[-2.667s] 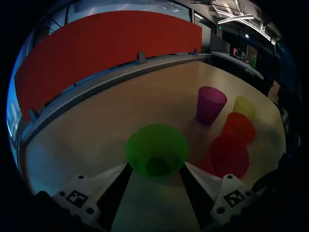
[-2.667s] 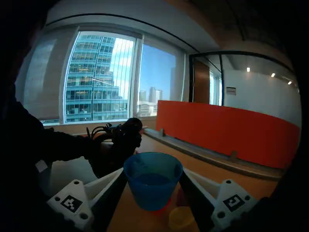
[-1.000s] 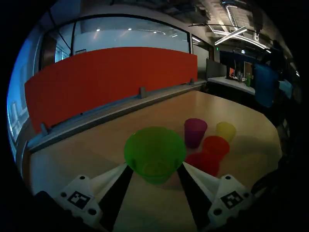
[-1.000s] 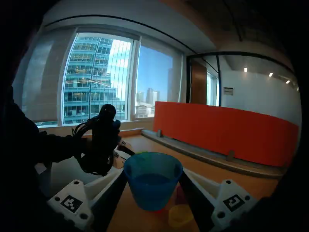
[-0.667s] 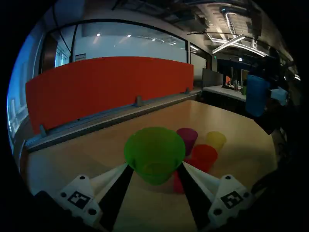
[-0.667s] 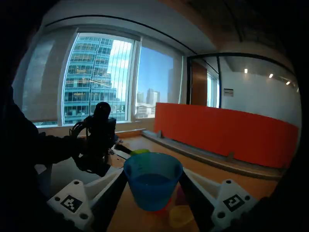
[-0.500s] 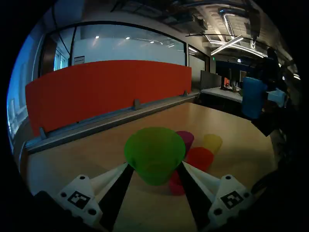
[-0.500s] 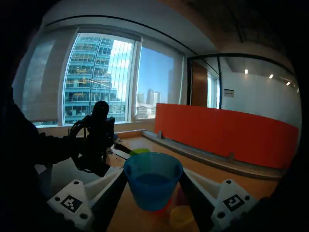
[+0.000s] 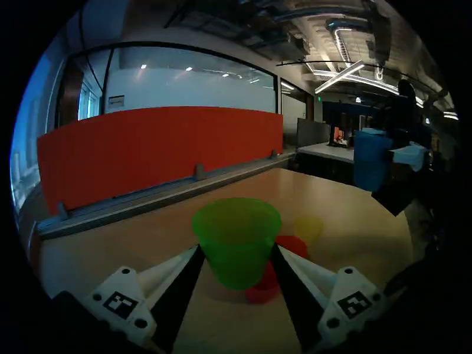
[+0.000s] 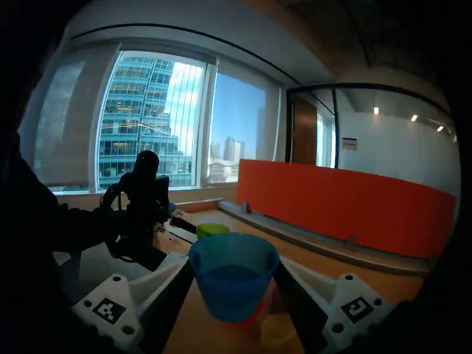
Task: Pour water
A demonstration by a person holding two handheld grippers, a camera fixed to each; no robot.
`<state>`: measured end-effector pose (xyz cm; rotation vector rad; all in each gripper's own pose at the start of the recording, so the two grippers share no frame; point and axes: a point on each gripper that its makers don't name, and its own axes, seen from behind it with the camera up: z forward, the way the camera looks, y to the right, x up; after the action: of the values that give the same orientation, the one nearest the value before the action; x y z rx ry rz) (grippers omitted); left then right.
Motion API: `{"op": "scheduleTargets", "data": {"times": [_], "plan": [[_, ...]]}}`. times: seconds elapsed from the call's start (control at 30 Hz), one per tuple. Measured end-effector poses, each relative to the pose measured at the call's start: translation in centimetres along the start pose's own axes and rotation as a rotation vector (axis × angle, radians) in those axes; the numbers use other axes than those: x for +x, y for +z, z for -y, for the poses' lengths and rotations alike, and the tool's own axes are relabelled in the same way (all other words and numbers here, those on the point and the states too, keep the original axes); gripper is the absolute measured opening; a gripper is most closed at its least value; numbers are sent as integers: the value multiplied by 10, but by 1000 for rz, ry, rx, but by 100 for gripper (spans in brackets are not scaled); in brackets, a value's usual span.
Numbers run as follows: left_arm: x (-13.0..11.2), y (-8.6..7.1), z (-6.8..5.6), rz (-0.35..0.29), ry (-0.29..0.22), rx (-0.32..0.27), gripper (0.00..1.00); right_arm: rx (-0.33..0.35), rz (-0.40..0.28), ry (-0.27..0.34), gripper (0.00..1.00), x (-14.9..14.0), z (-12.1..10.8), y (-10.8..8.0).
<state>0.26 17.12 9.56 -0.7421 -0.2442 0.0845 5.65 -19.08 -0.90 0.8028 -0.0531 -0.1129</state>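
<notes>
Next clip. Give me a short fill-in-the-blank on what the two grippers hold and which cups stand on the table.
1. The left gripper is shut on a ____ cup.
2. The blue cup held upright in the right gripper contains ____.
3. In the left gripper view, the cup on the table just behind the red cups is ____.
Missing words: green; water; yellow.

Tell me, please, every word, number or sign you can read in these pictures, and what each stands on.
No text can be read.
Wall sign above the orange partition: too small to read.
Square marker on the left claw: a black-and-white pattern, no letters.
Green cup and blue cup: no print seen.
</notes>
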Motion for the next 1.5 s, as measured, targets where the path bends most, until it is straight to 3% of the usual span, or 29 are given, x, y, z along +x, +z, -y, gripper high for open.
{"op": "scheduleTargets", "data": {"times": [0.6, 1.1, 1.5], "plan": [[31, -23, -33, -150, 18, -42, 80, -1, -2, -8, 91, 4, 3, -2], [32, -34, -52, -183, 21, -68, 80, 0, -5, -11, 91, 6, 5, -2], [38, -45, -68, -216, 53, -84, 80, 3, -8, -22, 91, 8, 6, -3]]}}
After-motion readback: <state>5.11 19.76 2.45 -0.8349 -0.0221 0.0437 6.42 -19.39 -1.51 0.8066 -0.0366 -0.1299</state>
